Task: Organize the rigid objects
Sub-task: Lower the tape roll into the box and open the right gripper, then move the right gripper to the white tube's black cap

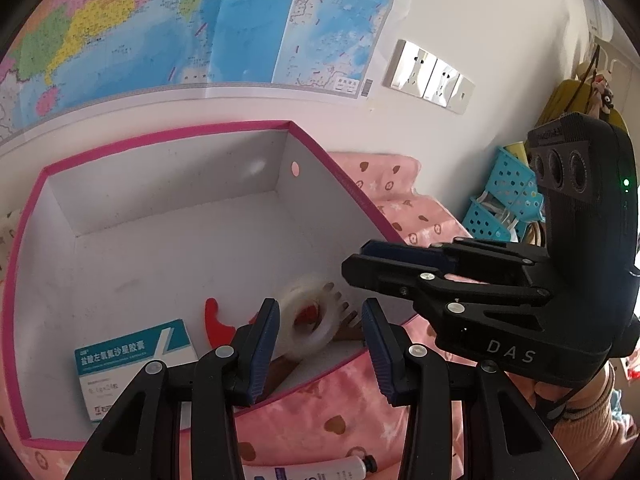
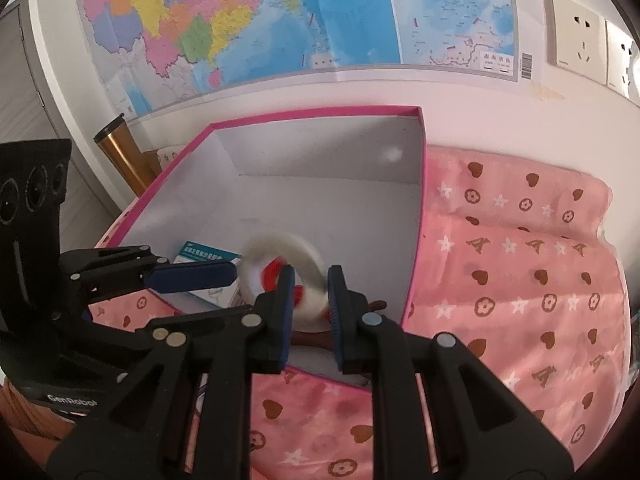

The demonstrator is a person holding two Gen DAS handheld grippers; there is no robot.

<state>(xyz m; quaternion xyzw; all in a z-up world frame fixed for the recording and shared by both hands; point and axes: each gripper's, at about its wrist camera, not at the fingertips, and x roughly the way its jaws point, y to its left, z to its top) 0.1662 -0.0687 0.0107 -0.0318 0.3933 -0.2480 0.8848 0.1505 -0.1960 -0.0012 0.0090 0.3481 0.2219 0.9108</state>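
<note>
A pink-rimmed white box stands open on a pink blanket; it also shows in the right wrist view. Inside lie a teal medicine carton, a red curved piece and a brown comb. A blurred white tape roll is in the air over the box's near corner; in the right wrist view the tape roll sits just beyond my right gripper, whose jaws stand apart, not touching it. My left gripper is open and empty at the box's near edge.
A wall map and power sockets are behind the box. Blue plastic baskets stand at the right. A tube lies on the blanket near me. A gold cylinder stands left of the box.
</note>
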